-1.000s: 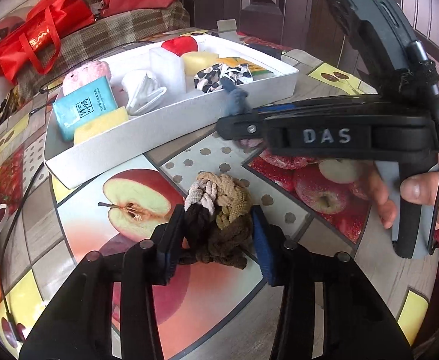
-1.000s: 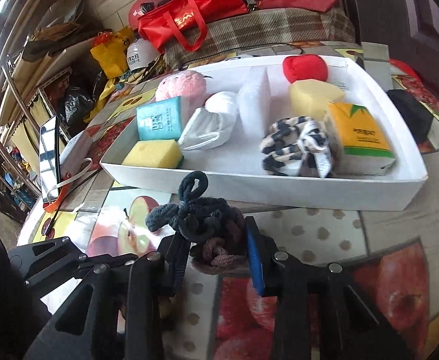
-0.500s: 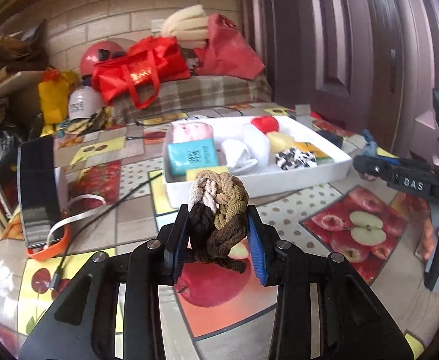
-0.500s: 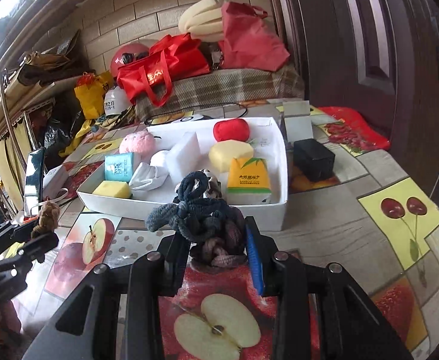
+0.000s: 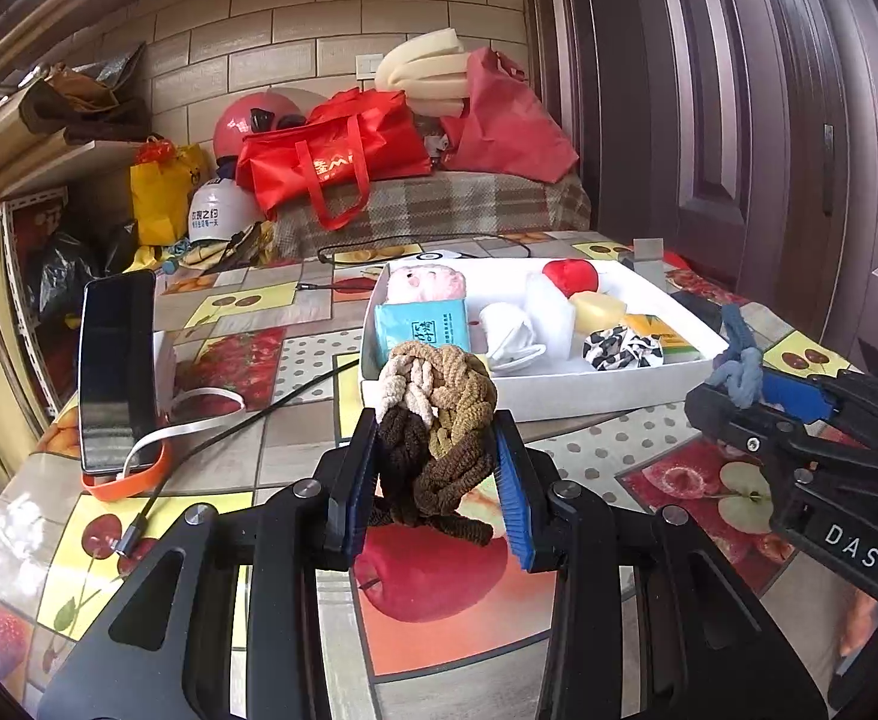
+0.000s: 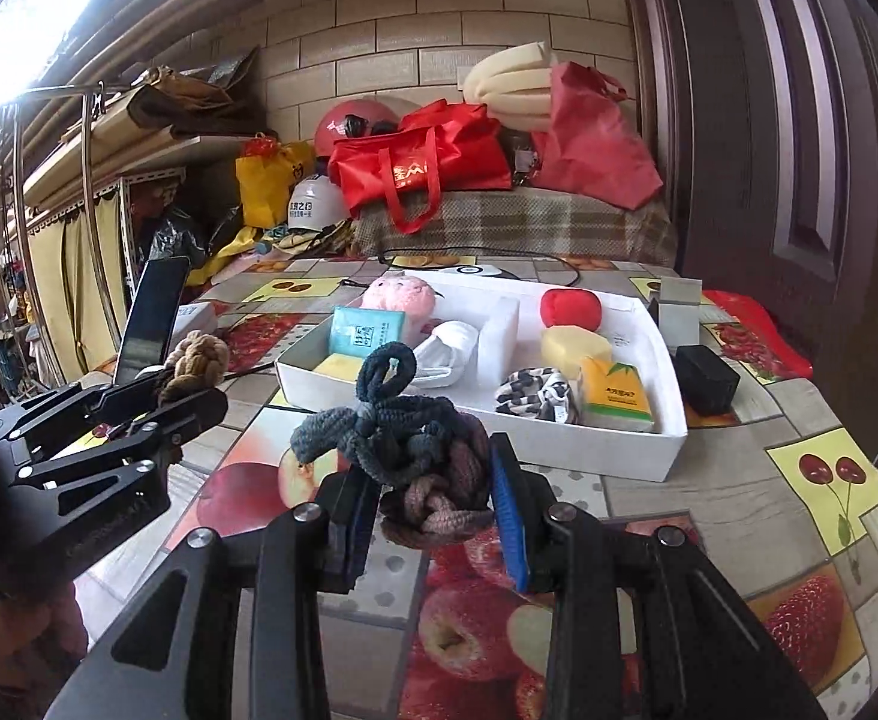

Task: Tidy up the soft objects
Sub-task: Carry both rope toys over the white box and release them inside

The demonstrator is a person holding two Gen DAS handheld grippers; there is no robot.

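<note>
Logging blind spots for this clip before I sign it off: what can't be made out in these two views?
- Yellow sponge in the white tray: left view, hidden behind the brown hair-tie bundle in the left gripper.
- Tray's near-left corner: right view, covered by the dark hair-tie bundle in the right gripper.
- Tissue pack print: too small.

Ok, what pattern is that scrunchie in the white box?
Black-and-white scrunchie, blotchy like cowhide; clearest in the right wrist view.
</note>
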